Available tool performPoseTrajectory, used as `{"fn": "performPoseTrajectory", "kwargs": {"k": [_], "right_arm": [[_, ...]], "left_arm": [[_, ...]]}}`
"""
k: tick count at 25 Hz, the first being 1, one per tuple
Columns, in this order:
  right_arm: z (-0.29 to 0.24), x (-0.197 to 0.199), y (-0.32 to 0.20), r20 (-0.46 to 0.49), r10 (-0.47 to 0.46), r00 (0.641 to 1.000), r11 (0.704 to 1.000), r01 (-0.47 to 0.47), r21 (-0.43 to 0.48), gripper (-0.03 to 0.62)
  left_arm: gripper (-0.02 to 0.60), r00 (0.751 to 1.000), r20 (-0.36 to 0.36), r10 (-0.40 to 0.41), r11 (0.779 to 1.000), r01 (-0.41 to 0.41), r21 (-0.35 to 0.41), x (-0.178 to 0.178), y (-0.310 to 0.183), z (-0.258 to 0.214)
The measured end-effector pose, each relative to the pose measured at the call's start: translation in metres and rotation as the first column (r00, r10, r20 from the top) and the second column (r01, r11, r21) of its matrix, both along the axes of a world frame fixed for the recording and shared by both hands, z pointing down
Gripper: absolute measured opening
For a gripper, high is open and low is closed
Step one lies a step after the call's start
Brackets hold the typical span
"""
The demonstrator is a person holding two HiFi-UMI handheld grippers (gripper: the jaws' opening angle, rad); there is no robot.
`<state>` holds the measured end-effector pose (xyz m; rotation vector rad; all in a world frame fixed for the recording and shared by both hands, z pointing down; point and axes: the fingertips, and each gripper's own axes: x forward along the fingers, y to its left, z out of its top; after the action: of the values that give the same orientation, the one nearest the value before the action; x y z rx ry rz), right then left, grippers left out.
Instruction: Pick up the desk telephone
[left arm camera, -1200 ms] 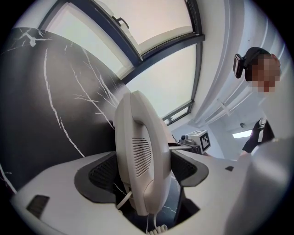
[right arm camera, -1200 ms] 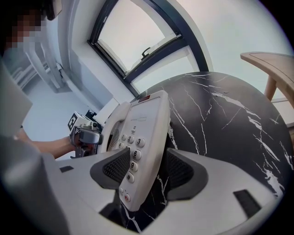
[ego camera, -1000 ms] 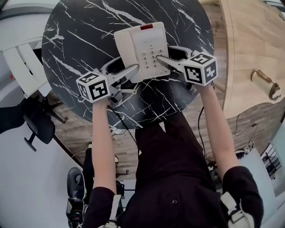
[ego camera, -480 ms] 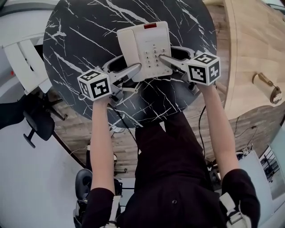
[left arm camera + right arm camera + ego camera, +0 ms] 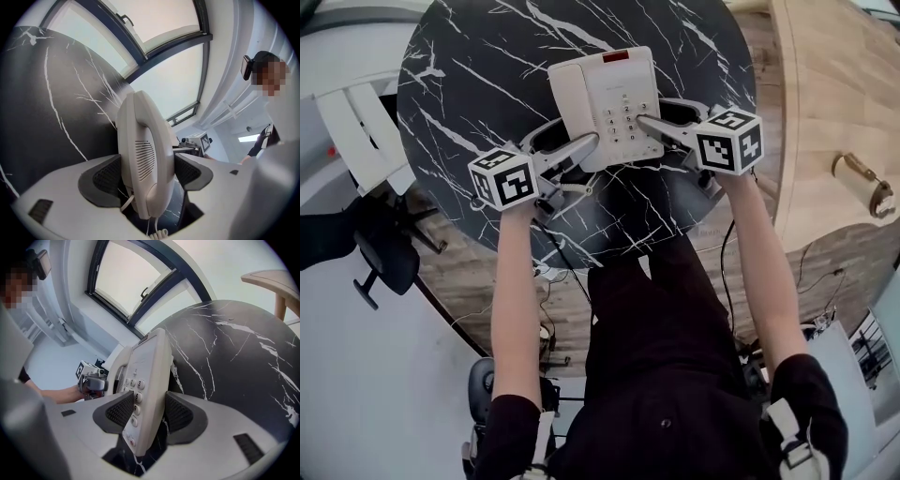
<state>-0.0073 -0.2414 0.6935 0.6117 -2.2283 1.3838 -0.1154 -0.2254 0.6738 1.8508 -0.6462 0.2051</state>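
Forearms (image 5: 514, 291) stretch forward side by side toward the desk telephone (image 5: 602, 94).

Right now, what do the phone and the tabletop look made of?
Desk telephone: off-white moulded plastic by the look, matte, with a slotted grille on the handset. Tabletop: smooth black with white veins, marble or a marble-look surface; the pictures leave that open.

The round black tabletop (image 5: 487, 84), veined white like marble, looks smooth and faintly glossy. On it, the cream plastic desk telephone (image 5: 605, 89) is smooth and matt. Right of the tabletop, a pale wooden surface (image 5: 834, 75) shows matt grain.
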Motion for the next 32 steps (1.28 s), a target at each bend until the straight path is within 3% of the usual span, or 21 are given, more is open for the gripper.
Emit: {"fn": "performPoseTrajectory", "kwargs": {"k": [5, 9, 15, 32], "right_arm": [[0.000, 0.001, 0.009, -0.018, -0.018, 1.000, 1.000, 0.017, -0.025, 0.226], [-0.005, 0.006, 0.022, -0.004, 0.000, 1.000, 0.998, 0.000, -0.060, 0.225], [-0.017, 0.017, 0.043, -0.013, 0.008, 1.000, 0.997, -0.009, -0.080, 0.225], [-0.086, 0.030, 0.069, 0.028, -0.014, 1.000, 1.000, 0.014, -0.016, 0.225]], "left_arm": [[0.364, 1.000, 0.026, -0.005, 1.000, 0.006, -0.025, 0.002, 0.011, -0.002], [0.359, 0.999, 0.016, -0.051, 0.998, 0.051, -0.048, 0.005, 0.022, -0.008], [0.354, 0.999, 0.012, -0.053, 0.997, 0.054, -0.056, 0.015, 0.042, -0.021], [0.350, 0.992, 0.029, -0.121, 0.993, 0.121, -0.001, 0.029, 0.076, -0.092]]}}
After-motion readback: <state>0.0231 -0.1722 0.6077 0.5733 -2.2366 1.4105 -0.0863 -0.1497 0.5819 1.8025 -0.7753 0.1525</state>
